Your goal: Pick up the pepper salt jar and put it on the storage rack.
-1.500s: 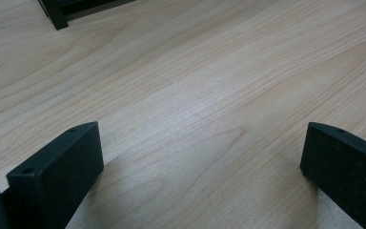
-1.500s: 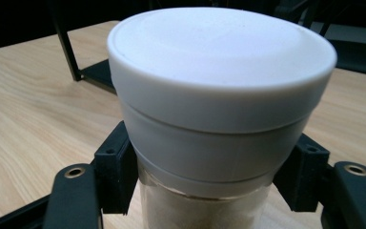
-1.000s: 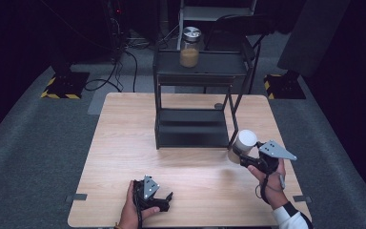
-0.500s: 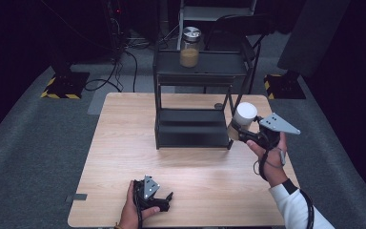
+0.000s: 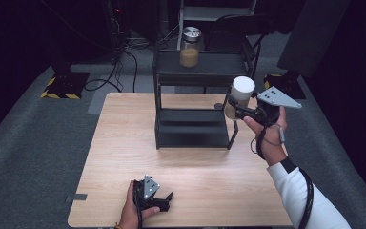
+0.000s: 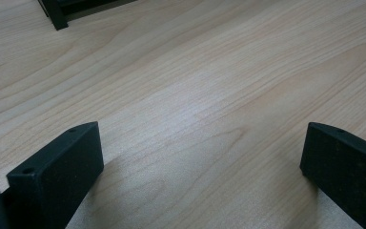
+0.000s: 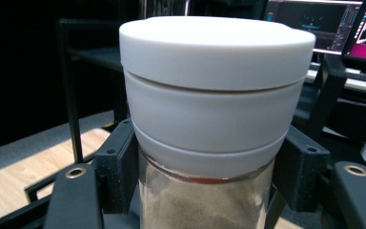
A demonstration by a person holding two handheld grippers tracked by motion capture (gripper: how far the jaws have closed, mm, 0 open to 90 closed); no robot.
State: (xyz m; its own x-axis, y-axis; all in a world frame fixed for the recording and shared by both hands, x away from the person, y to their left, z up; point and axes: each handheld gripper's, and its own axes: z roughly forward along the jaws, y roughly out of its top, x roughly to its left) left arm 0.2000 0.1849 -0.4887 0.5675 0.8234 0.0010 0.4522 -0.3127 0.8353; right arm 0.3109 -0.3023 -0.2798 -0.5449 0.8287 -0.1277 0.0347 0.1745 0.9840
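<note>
At the near left of the wooden table (image 5: 124,143) the person's left hand (image 5: 131,212) rests on the tabletop with the left gripper (image 5: 159,202) lying low on the wood, its grey three-cornered plate facing up. In the left gripper view its two black jaws stand wide apart with only bare light wood grain between them, and a black foot of the shelf rack (image 6: 57,12) shows at the far top left. Further along, toward the middle and back of the table in the high view, stands the black shelf rack (image 5: 193,126), an open frame with a low shelf and a top shelf. On the top shelf sits a glass jar with a silver lid (image 5: 190,45), holding something tan, upright and well apart from both grippers. To the right of the rack, the person's right hand (image 5: 267,131), in a white sleeve with a cable trailing along the forearm, holds the right gripper (image 5: 233,107) up in the air off the table, beside the rack's right front post and about level with the top shelf. Its jaws are closed on a glass jar with a white lid (image 5: 239,98), gripping the glass body just below the lid. In the right gripper view the jar (image 7: 214,109) stands upright between the jaws, the broad white lid on top, brownish powder showing through the glass beneath, and lit monitors (image 7: 343,24) glow in the dark background at upper right.
</note>
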